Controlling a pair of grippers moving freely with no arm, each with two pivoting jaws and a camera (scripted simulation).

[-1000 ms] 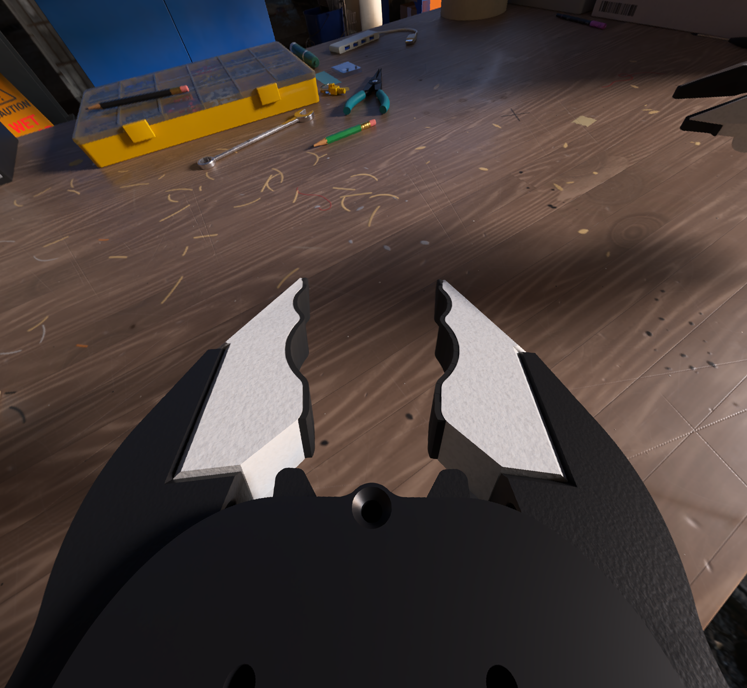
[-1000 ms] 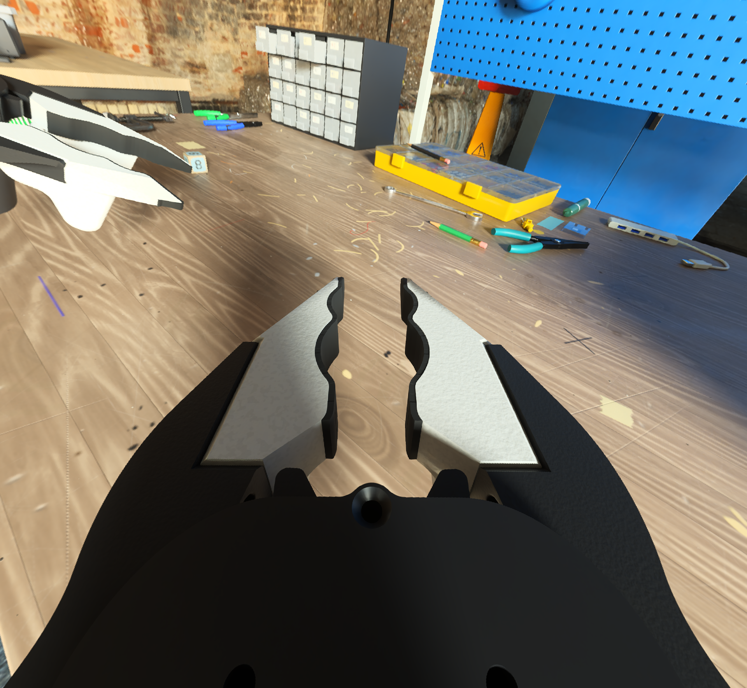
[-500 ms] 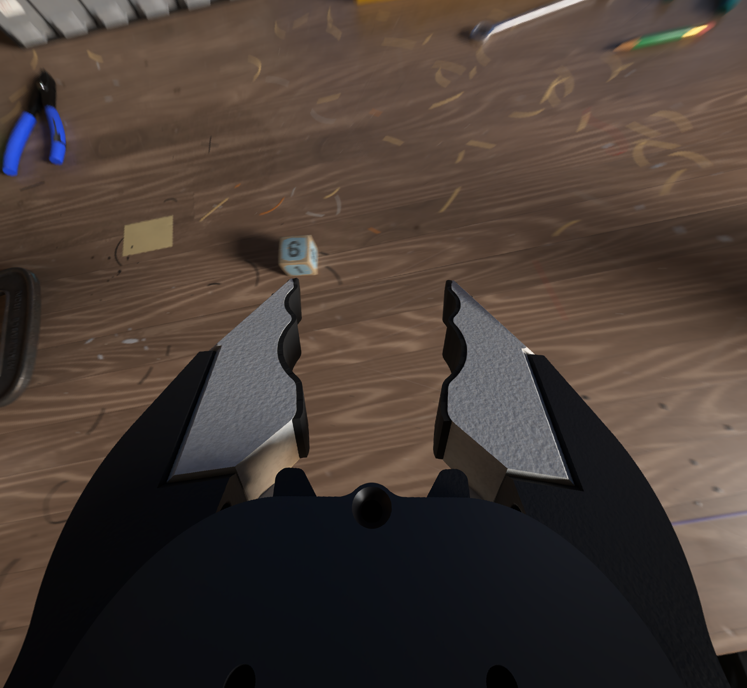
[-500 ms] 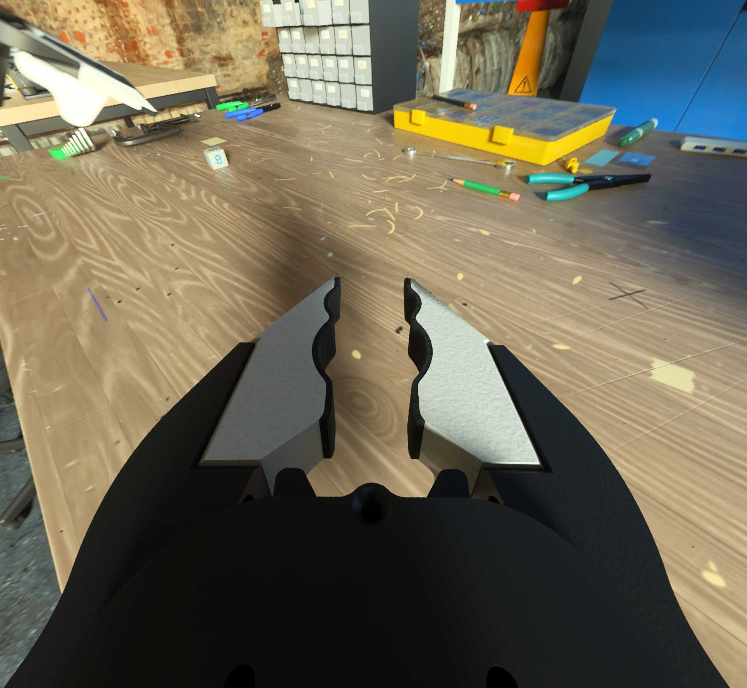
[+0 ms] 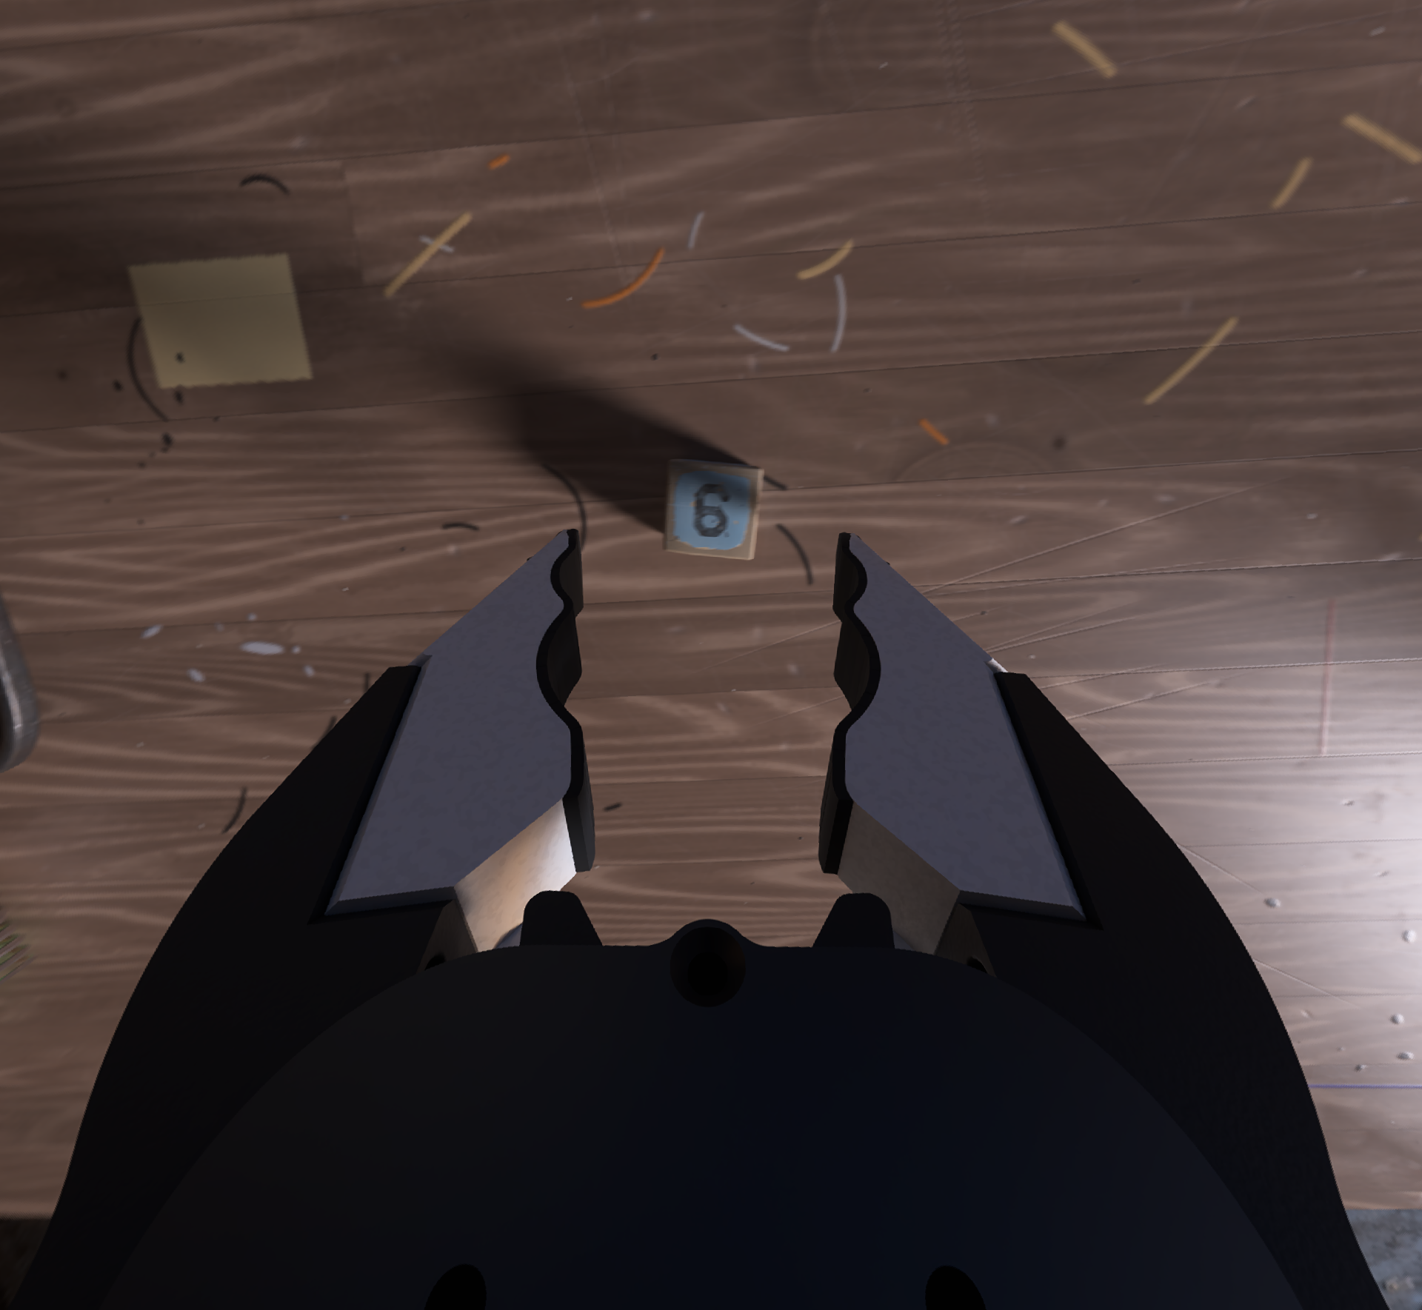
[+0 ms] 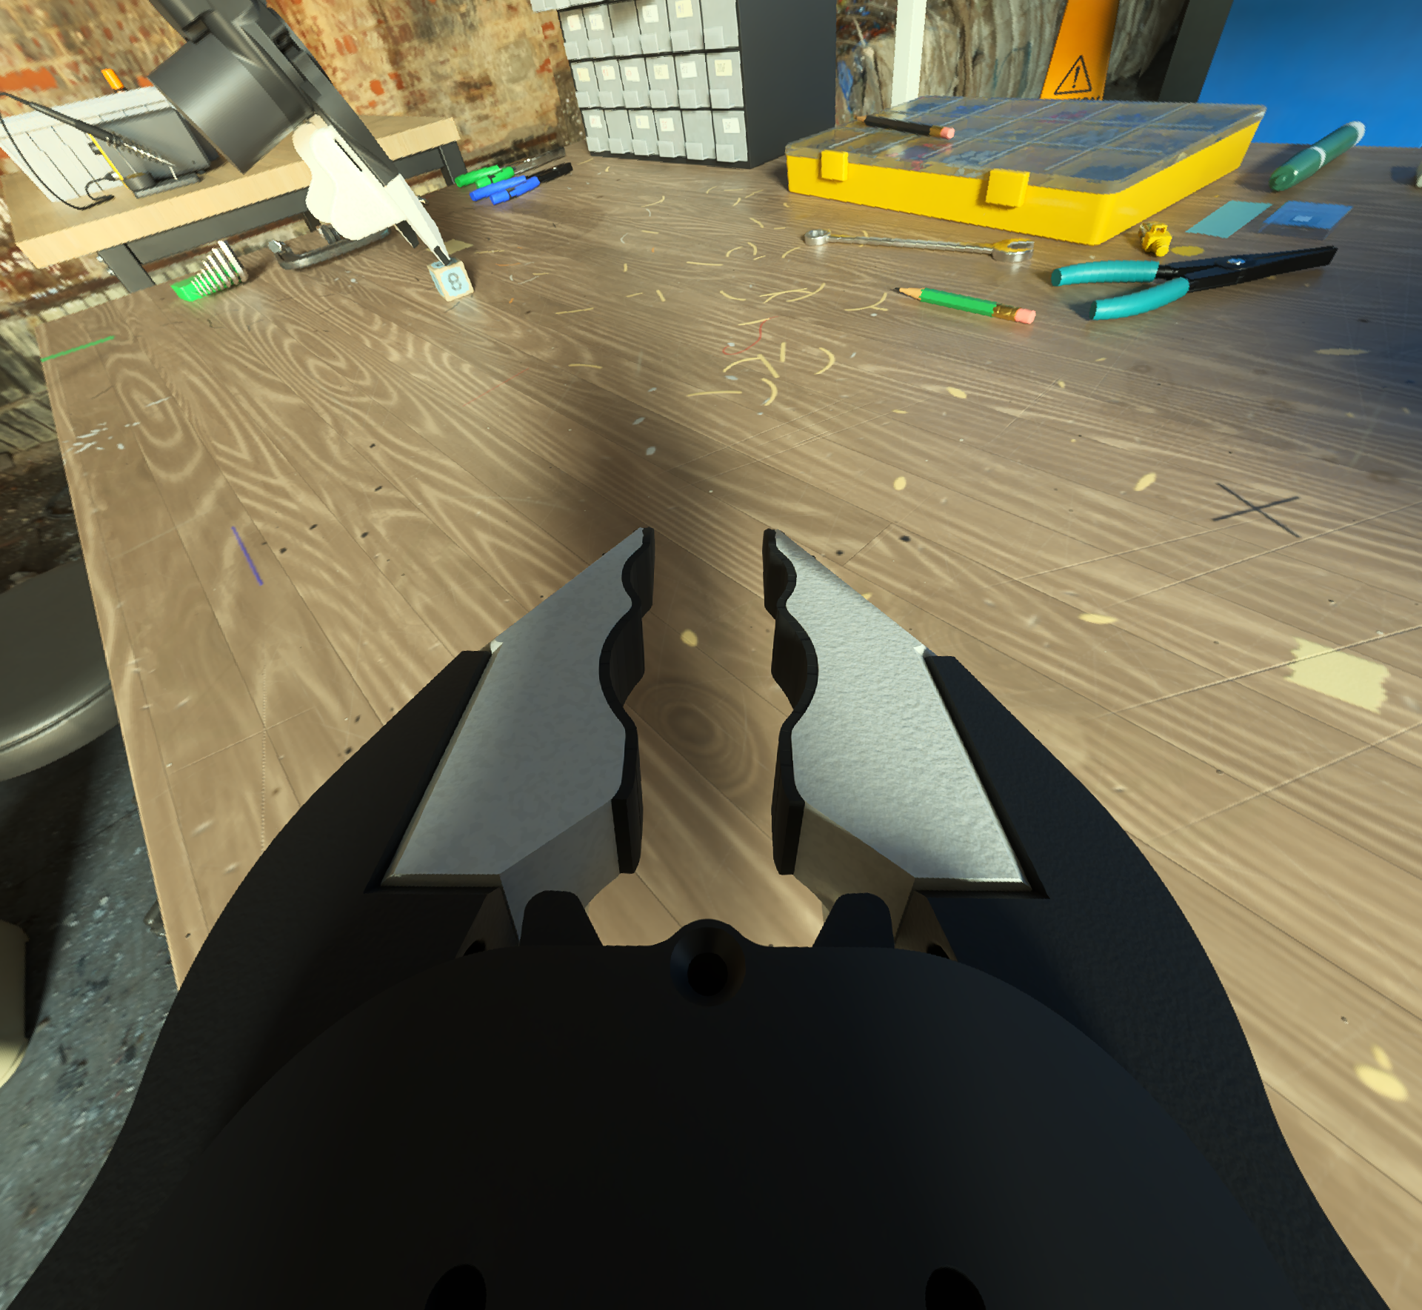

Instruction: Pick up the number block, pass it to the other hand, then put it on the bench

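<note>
A workshop: ahead of the right jaws the wooden bench [image 6: 539, 473] carries shavings, pliers [image 6: 1177, 277], a wrench [image 6: 916, 244] and a yellow parts box [image 6: 1023, 165]; behind stand a drawer cabinet [image 6: 669, 34] and a brick wall [image 6: 462, 3].

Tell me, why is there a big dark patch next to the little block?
In the left wrist view, that patch is a shadow falling across the bench, reaching the number block, probably cast by the left gripper above it. In the right wrist view, sunlight makes the wood look brighter, with another soft shadow near the right gripper.
</note>
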